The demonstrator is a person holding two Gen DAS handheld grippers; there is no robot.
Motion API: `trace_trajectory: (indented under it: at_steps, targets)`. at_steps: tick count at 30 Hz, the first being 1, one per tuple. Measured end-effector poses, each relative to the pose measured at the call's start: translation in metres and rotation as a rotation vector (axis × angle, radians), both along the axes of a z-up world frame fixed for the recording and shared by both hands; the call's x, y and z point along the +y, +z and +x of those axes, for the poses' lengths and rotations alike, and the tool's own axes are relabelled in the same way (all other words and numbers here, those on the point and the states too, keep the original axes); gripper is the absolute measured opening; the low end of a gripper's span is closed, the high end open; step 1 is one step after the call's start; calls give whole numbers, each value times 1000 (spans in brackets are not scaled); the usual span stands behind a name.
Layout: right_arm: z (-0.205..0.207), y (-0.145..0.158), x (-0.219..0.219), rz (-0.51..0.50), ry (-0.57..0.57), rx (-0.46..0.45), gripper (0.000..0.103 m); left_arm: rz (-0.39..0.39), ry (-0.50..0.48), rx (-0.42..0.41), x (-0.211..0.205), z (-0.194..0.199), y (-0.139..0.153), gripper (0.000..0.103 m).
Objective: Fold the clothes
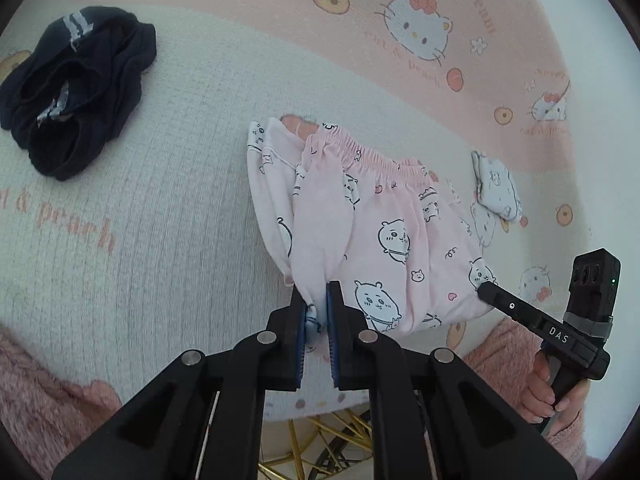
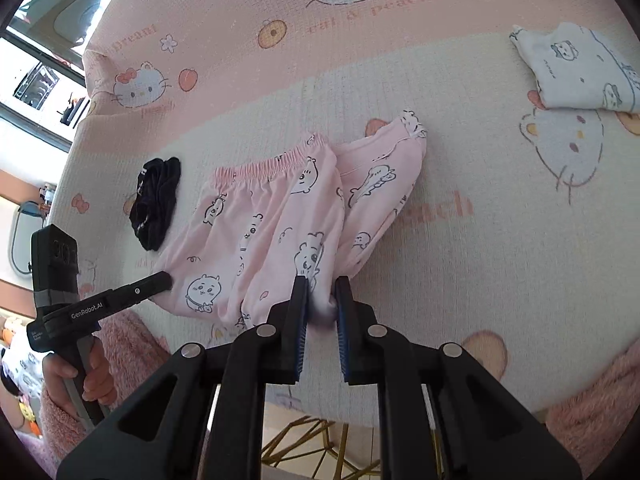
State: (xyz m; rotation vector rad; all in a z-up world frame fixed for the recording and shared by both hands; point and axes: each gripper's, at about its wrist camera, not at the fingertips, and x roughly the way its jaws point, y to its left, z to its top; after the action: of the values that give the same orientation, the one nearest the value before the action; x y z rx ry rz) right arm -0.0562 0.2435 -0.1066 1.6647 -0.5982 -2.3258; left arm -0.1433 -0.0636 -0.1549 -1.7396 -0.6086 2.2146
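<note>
Pink pyjama pants (image 1: 384, 240) printed with cartoon animals lie on the cloth-covered table, the elastic waistband (image 1: 372, 160) on the far side. My left gripper (image 1: 316, 292) is shut on a bunched near corner of the pants. The right gripper (image 1: 490, 292) bites the other near corner at the right. In the right wrist view the same pants (image 2: 272, 224) are spread in front, and my right gripper (image 2: 321, 284) is shut on a gathered bit of the pink fabric. The left gripper (image 2: 162, 280) grips the hem at the left. The held edge is lifted off the table.
A crumpled black garment (image 1: 76, 88) lies far left, also visible as the black garment (image 2: 156, 204). A folded white printed garment (image 2: 580, 72) rests far right. The cat-print tablecloth (image 1: 160, 184) ends at the near edge above gold wire legs (image 1: 332, 436). Fluffy pink sleeves (image 1: 44, 400) flank the grippers.
</note>
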Motion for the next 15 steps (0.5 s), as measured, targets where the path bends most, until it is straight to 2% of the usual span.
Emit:
trace_trajectory:
  at_steps: [5, 7, 8, 11, 15]
  targets:
    - [45, -19, 4, 49, 14, -61, 13, -15, -23, -75, 3, 24, -28, 10]
    - [48, -32, 0, 89, 20, -93, 14, -79, -37, -163, 2, 27, -53, 12]
    - [48, -37, -3, 127, 26, -106, 15, -78, -22, -193, 0, 29, -60, 13]
    - [46, -51, -14, 241, 45, -144, 18, -70, -3, -139, -4, 33, -42, 14]
    - [53, -17, -39, 448, 77, -7, 21, -178, -19, -35, 3, 37, -19, 14]
